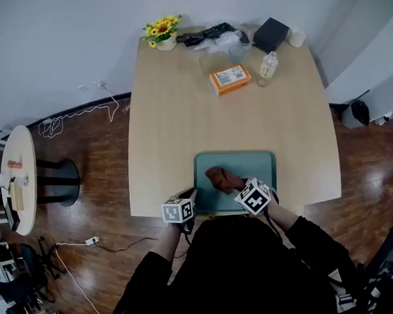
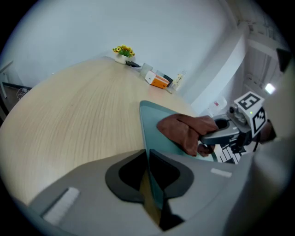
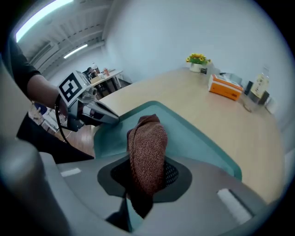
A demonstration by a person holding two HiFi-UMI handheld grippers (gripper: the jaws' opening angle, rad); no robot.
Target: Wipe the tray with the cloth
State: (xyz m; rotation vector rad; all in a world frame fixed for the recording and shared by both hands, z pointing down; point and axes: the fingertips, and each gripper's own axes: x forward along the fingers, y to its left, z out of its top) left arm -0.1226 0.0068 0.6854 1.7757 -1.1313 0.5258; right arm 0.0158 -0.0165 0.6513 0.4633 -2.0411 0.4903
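A teal tray (image 1: 249,167) lies flat at the near edge of the table. My left gripper (image 1: 189,200) is shut on the tray's near left rim (image 2: 146,138), which runs thin between its jaws. My right gripper (image 1: 241,187) is shut on a brown cloth (image 1: 222,178), and the cloth rests on the tray's floor near its left middle. In the right gripper view the cloth (image 3: 147,152) bulges up out of the jaws over the tray (image 3: 198,138). The left gripper view shows the cloth (image 2: 184,131) and the right gripper (image 2: 213,138) on the tray.
At the table's far end stand an orange box (image 1: 230,78), a small bottle (image 1: 267,65), a black box (image 1: 271,34), a flower pot (image 1: 164,33) and a clear plastic bag (image 1: 220,43). The light wooden table (image 1: 175,134) stretches between them and the tray.
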